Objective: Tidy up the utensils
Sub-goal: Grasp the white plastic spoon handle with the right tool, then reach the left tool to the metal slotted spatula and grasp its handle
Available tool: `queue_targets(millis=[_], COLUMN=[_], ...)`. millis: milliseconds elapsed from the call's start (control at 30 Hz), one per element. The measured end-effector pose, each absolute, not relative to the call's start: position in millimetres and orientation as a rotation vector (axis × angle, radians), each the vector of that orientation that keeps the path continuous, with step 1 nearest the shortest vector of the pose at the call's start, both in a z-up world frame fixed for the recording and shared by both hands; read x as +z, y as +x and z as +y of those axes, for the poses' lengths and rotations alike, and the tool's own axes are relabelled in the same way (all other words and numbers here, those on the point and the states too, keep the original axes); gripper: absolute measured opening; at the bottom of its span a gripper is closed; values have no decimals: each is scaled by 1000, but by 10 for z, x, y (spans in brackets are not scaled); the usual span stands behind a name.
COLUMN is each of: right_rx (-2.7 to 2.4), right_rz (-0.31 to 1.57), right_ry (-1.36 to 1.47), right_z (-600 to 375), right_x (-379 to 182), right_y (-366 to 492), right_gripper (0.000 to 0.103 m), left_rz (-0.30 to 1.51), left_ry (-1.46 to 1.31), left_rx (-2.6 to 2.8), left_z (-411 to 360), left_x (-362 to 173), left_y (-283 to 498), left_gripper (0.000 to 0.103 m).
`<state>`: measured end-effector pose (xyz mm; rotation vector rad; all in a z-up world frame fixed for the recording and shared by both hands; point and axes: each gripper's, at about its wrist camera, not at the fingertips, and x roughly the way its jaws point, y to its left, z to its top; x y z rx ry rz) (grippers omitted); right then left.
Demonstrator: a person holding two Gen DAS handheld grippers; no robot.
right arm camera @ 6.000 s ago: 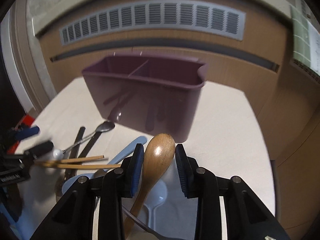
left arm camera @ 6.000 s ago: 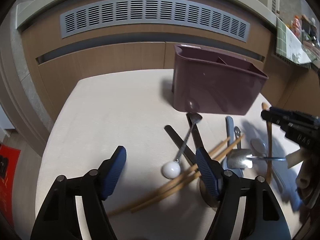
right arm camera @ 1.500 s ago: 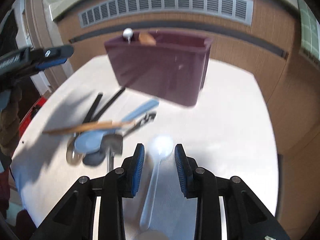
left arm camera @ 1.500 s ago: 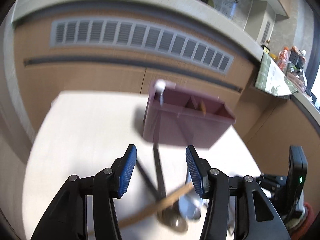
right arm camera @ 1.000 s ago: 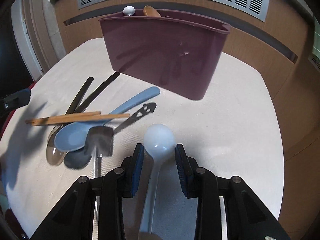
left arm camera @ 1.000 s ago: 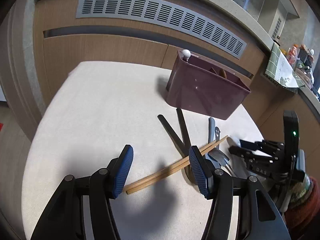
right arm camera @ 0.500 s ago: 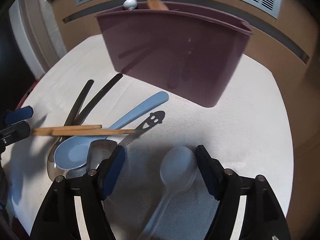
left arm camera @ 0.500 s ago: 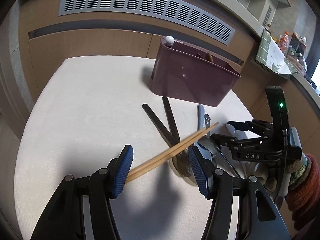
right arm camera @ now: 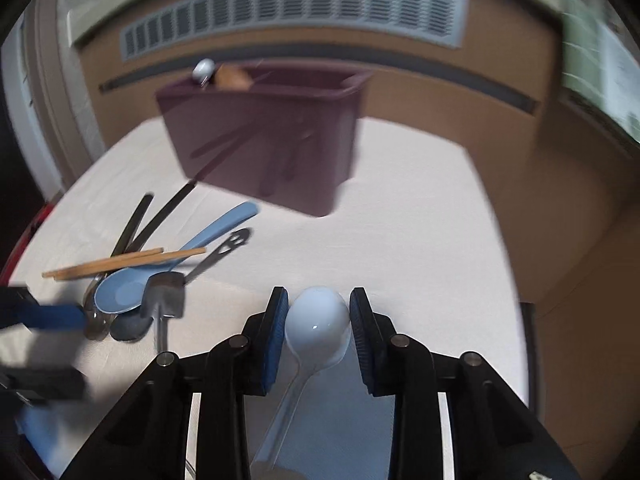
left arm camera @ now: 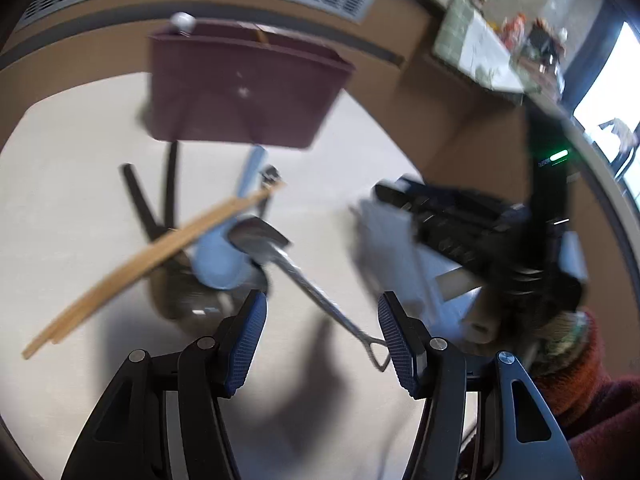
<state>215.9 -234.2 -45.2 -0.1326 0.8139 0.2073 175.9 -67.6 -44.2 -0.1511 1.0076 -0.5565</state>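
My right gripper point(right arm camera: 318, 334) is shut on a white plastic spoon point(right arm camera: 316, 326), bowl forward, lifted above the table. My left gripper point(left arm camera: 320, 338) is open and empty, over the handle of a metal spatula point(left arm camera: 280, 252). A maroon utensil holder point(left arm camera: 240, 88) stands at the back of the table; in the right wrist view it point(right arm camera: 272, 140) holds a white-knobbed utensil point(right arm camera: 203, 68) and a wooden spoon point(right arm camera: 232, 76). Wooden chopsticks point(left arm camera: 152, 256), a blue spoon point(left arm camera: 228, 256) and black-handled utensils point(left arm camera: 138, 196) lie in a pile.
The round white table point(right arm camera: 400, 240) ends close to a wooden cabinet wall with a grey vent point(right arm camera: 296, 12). The right gripper point(left arm camera: 480, 224) shows blurred at the right of the left wrist view. A cluttered counter point(left arm camera: 500, 52) lies far right.
My right gripper has closed on the white spoon and raised it off the table. My left gripper has moved right and forward, from over the chopsticks to over the spatula handle.
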Motion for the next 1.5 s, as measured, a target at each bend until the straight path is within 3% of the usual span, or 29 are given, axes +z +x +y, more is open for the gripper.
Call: queue_targets(millis=[367, 567, 833, 1333, 1500], right_rx=[117, 108, 131, 124, 135], right_rz=[717, 741, 752, 743, 751], right_ry=[-74, -51, -17, -10, 19], right_z=[-2766, -2804, -2777, -2809, -2795], right_x=[-241, -318, -343, -368, -392], right_y=[1825, 1837, 1829, 1769, 1803], right_gripper=[29, 30, 30, 30, 30], left_rz=[1011, 963, 1013, 955, 1008], left_ry=[148, 251, 69, 27, -12], left_rx=[-287, -319, -425, -411, -384], left_z=[-1253, -1083, -561, -755, -820], left_x=[-634, -616, -570, -258, -382], left_y=[1856, 1665, 1716, 2114, 2240], left_gripper=[59, 59, 59, 59, 56])
